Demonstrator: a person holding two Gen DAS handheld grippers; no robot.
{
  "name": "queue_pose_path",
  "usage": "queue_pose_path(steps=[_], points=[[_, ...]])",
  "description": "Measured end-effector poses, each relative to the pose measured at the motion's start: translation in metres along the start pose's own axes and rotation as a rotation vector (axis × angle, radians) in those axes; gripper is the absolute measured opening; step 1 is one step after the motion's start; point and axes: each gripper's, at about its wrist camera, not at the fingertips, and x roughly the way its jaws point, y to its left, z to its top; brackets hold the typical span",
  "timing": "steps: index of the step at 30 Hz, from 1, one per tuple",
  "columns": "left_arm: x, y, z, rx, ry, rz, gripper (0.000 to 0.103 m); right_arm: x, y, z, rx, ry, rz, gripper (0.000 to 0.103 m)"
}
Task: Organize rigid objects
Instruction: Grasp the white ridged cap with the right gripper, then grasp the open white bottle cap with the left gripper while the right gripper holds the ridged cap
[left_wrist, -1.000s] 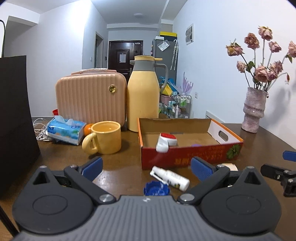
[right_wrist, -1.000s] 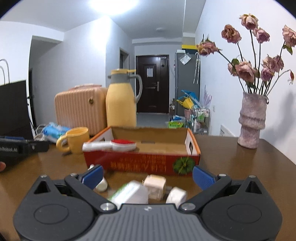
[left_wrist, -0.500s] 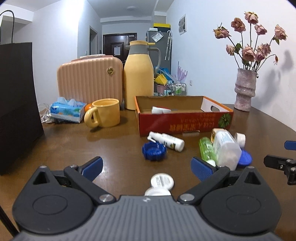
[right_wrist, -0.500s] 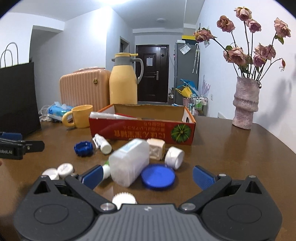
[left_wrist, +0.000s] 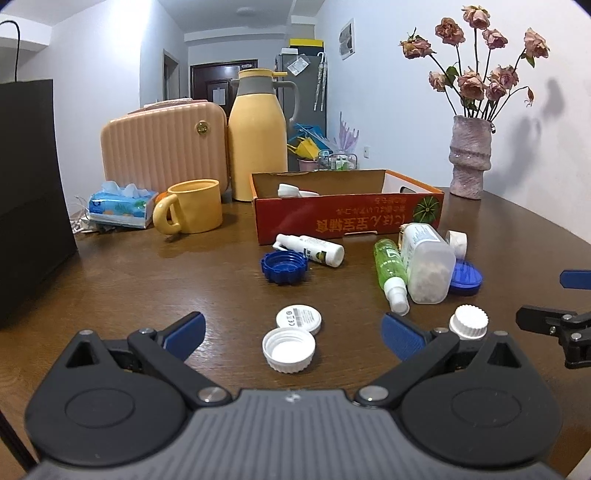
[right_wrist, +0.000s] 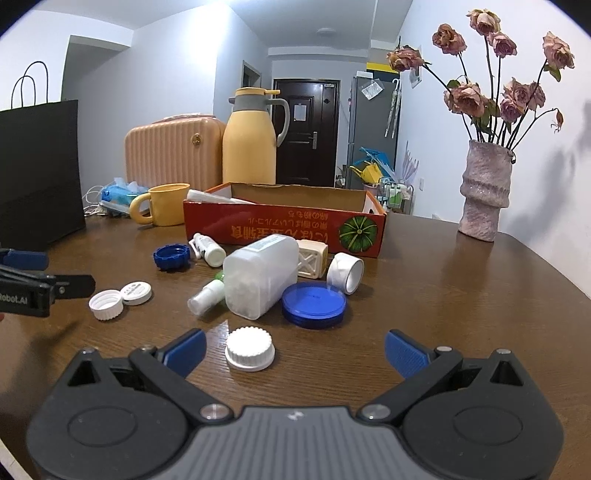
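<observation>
White caps and small bottles lie loose on the wooden table (left_wrist: 155, 280), in front of the red cardboard box (right_wrist: 284, 230).

Both tongs are spread wide and carry nothing: the left gripper (left_wrist: 291, 328) hangs over an upturned white cap (left_wrist: 289, 349) that touches a flat labelled lid (left_wrist: 298, 318), and the right gripper (right_wrist: 293, 345) frames a ribbed white cap (right_wrist: 250, 348). To do the pick well, each should probably come lower, keep one cap centred between the blue pads, and close on the ribbed rim, because the caps are low and can slide. Farther on lie a clear jar (right_wrist: 260, 280) on its side, a blue lid (right_wrist: 314, 304) and a green spray bottle (left_wrist: 389, 275).
</observation>
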Motion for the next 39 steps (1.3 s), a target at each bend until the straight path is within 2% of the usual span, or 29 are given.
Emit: queue_pose_path(steps=[9,15,17,18,21,24,30,39], points=[[0.013,0.000,-0.007,-0.003,0.044,-0.014,0.103,0.010,0.004,-0.005,-0.019,0.033,0.020,0.099],[0.021,0.000,-0.008,-0.002,0.067,-0.007,0.103,0.034,0.013,0.000,-0.045,0.078,0.069,0.076],[0.022,0.001,-0.008,-0.002,0.072,-0.003,0.103,0.043,0.016,0.002,-0.048,0.091,0.085,0.062],[0.023,0.001,-0.008,-0.003,0.076,-0.001,0.103,0.048,0.018,0.004,-0.050,0.099,0.090,0.059],[0.025,0.003,-0.008,-0.005,0.081,0.005,0.103,0.061,0.021,0.007,-0.056,0.130,0.105,0.037],[0.028,0.004,-0.007,-0.012,0.093,0.006,0.103,0.065,0.020,0.008,-0.040,0.137,0.136,0.035],[0.038,0.008,-0.004,-0.042,0.121,0.008,0.103,0.058,0.012,0.013,0.005,0.067,0.148,0.035],[0.046,0.009,0.005,-0.050,0.134,0.055,0.103,0.059,-0.005,0.027,0.039,-0.059,0.093,0.035]])
